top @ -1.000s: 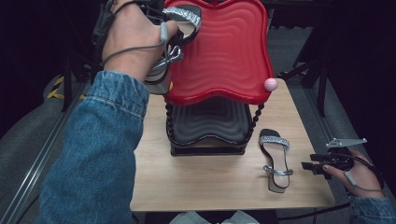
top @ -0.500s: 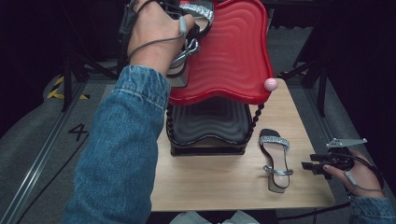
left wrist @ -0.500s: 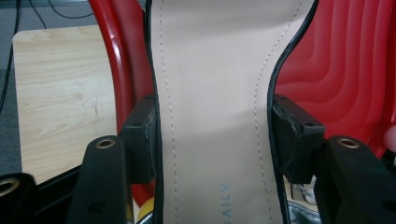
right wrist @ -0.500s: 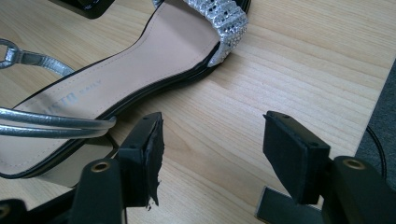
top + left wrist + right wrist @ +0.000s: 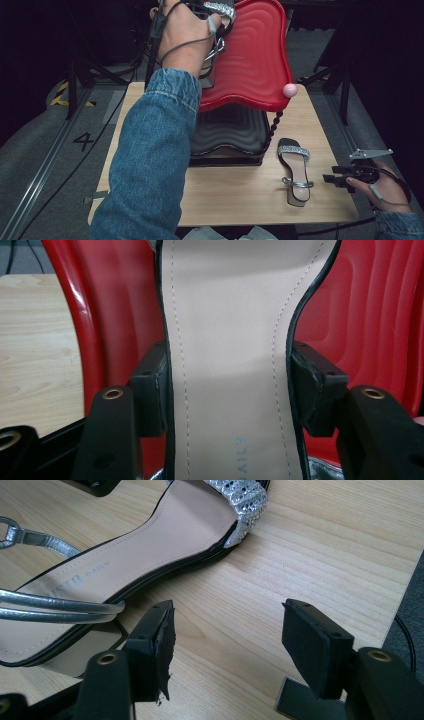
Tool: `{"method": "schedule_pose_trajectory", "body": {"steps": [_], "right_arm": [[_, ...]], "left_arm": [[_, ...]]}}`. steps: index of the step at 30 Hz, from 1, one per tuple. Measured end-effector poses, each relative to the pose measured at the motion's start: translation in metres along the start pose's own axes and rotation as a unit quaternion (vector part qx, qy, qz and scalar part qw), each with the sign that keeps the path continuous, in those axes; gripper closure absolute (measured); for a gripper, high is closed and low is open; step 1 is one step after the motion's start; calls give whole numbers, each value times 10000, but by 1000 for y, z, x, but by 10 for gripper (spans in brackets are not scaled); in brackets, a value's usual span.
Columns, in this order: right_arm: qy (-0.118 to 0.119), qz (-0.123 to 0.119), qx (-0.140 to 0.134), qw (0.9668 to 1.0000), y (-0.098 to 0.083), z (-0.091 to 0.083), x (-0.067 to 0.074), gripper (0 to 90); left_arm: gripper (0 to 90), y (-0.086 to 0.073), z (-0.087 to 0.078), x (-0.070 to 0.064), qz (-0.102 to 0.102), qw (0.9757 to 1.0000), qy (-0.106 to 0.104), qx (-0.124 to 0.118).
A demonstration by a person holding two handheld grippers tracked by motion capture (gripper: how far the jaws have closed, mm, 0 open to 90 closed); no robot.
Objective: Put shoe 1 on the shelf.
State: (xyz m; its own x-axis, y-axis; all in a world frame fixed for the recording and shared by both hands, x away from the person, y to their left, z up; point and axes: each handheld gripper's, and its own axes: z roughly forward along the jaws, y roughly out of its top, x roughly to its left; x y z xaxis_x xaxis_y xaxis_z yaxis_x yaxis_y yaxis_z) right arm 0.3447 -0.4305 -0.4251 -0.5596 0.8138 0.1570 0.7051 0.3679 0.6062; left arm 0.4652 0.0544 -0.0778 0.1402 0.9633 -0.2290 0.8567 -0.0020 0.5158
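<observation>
Your left gripper (image 5: 227,390) has its jaws closed on the waist of a sandal (image 5: 227,330), one pad on each edge of the tan sole. That is the narrowest part of the shoe, so the hold there looks well chosen to keep it from twisting as you carry it. In the high view your left hand (image 5: 182,37) holds this sandal at the far left of the red shelf (image 5: 255,60), the top level of the rack, with its glittery strap at the far end. The shoe sits lengthwise along the shelf's ridges, which looks like the pose it should be set down in. I cannot tell whether the sole already touches the shelf.

The second sandal (image 5: 295,170) lies flat on the wooden table (image 5: 240,195), to the right of the black lower shelf (image 5: 230,135) and near the front edge. Your right gripper (image 5: 227,640) waits just to its right, jaws wide apart and holding nothing. In the right gripper view the shoe's heel end and silver ankle straps lie just beyond the left jaw, beside the gap and not inside it. The toe band (image 5: 242,500) points away from you. To grasp it, you would probably have to shift left and forward.
</observation>
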Motion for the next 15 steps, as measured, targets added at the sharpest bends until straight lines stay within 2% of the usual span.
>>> {"method": "schedule_pose_trajectory", "body": {"steps": [6, 9, 12, 15], "right_arm": [[45, -40, 27, 10000, 1, 3, 2, 388], [35, -45, 19, 10000, 1, 2, 2, 388], [31, -45, 36, 10000, 0, 3, 1, 386], [47, -58, 89, 9999, 0, 5, 2, 385]], "left_arm": [[422, -2, 9, -2, -111, 9999, 22, 58], [422, -4, 10, 2, -132, 9999, 54, 23], [422, -6, 12, 6, -126, 9995, 295, -20], [423, -9, 15, 13, -177, 9995, 267, -40]]}}
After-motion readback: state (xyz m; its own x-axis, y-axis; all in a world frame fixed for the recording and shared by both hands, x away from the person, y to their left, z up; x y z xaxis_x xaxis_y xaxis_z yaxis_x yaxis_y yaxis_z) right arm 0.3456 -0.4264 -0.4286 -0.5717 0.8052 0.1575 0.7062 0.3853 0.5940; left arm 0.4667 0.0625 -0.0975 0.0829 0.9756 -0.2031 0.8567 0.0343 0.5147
